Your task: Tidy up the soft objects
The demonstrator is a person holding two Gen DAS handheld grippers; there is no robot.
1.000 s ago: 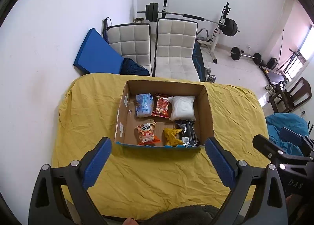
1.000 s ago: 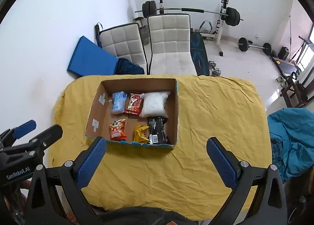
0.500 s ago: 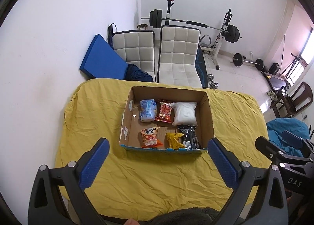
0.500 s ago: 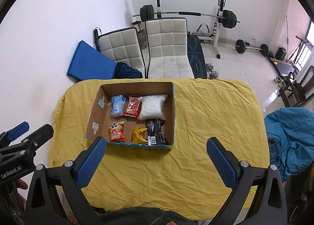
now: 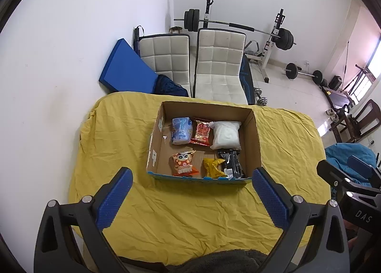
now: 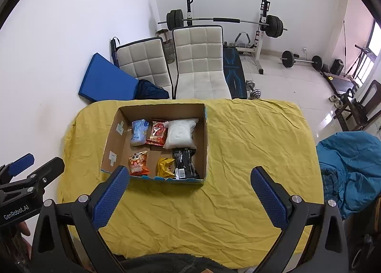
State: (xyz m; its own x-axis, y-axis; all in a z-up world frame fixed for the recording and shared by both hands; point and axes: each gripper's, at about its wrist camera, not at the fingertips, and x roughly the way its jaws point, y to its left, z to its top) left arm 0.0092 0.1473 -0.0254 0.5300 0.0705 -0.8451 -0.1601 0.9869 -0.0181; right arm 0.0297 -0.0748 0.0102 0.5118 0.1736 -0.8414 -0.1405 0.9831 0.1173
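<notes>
Box [image 5: 254,139] w/ six soft packs sits far-centre ahead of left gripper [image 5: 193,198], far-left of right gripper [image 6: 189,195]; both wide open, empty, left nearer.

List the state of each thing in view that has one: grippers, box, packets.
Left gripper: open, empty.
Right gripper: open, empty.
Box: open-topped, upright on the cloth.
White bag: flat, back row.
Black packet: lying in the front right corner.
Yellow packet: crumpled.

Six packets [image 5: 182,130] in box [image 5: 254,134] on table [image 5: 114,139] — chairs [image 5: 219,63] behind.
</notes>
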